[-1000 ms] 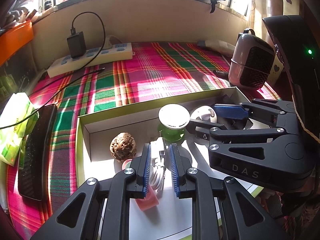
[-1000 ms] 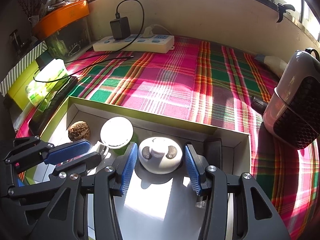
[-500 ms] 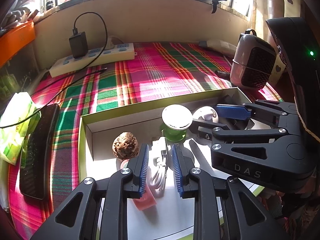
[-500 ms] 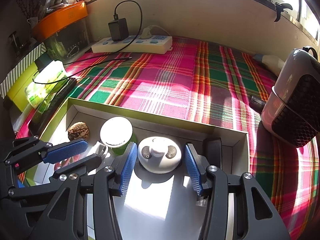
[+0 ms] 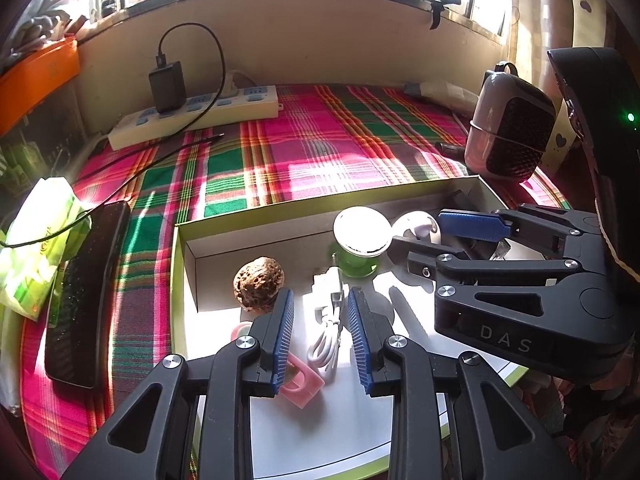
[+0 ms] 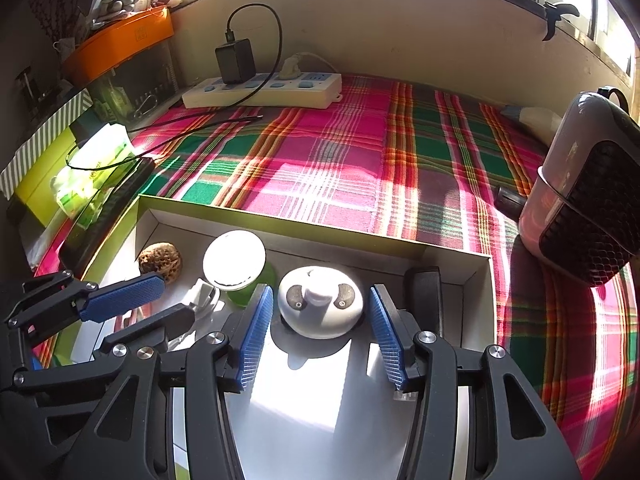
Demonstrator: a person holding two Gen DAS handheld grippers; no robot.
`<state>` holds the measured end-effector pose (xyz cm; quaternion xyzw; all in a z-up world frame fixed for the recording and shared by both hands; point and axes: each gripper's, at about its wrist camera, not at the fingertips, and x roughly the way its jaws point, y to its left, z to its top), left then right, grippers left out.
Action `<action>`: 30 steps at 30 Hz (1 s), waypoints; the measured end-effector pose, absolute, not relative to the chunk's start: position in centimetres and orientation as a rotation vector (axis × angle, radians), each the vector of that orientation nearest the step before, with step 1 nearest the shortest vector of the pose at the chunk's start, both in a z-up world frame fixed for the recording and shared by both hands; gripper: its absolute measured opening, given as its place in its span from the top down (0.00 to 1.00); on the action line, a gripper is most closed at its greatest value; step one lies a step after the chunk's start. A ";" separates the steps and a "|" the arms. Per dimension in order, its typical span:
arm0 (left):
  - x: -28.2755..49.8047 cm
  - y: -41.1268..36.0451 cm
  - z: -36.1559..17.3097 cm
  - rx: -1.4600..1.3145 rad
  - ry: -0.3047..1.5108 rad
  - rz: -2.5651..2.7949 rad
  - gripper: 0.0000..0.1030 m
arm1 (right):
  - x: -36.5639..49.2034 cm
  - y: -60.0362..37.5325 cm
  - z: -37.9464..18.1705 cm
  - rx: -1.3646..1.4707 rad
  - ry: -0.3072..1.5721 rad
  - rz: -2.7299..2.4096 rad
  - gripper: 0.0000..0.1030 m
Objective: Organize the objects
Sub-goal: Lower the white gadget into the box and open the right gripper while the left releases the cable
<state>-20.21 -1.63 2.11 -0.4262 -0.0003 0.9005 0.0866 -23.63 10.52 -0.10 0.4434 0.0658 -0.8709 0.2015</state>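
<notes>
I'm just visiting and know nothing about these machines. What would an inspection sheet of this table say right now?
Surface: plaid cloth, sunlit.
Job's things: shallow box holds walnut, white-lidded green jar, white round gadget, coiled white cable, pink piece.
Clutter: tissue pack, dark phone, small heater, orange box.
Grippers: left claw is opening, the cable lying free between its pads; right claw open astride the gadget, not touching.
Cables: power strip with black charger; a thin black lead crosses the cloth.
Surroundings: windows above.
</notes>
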 end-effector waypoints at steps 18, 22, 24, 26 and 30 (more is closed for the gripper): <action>-17.3 -2.3 4.0 -1.211 -0.058 2.714 0.74 | -20.3 11.1 1.3 1.167 0.165 -2.458 0.47; -16.2 -2.4 4.3 -1.194 -0.057 2.727 0.74 | -19.1 11.4 1.7 1.148 0.140 -2.463 0.47; -15.5 -2.2 4.5 -1.185 -0.039 2.737 0.74 | -18.6 11.6 1.8 1.145 0.138 -2.469 0.47; -15.0 -2.3 4.6 -1.177 -0.048 2.732 0.74 | -18.2 11.7 1.9 1.140 0.137 -2.473 0.47; -14.1 -2.3 4.6 -1.173 -0.053 2.735 0.74 | -17.2 11.9 2.0 1.131 0.130 -2.483 0.47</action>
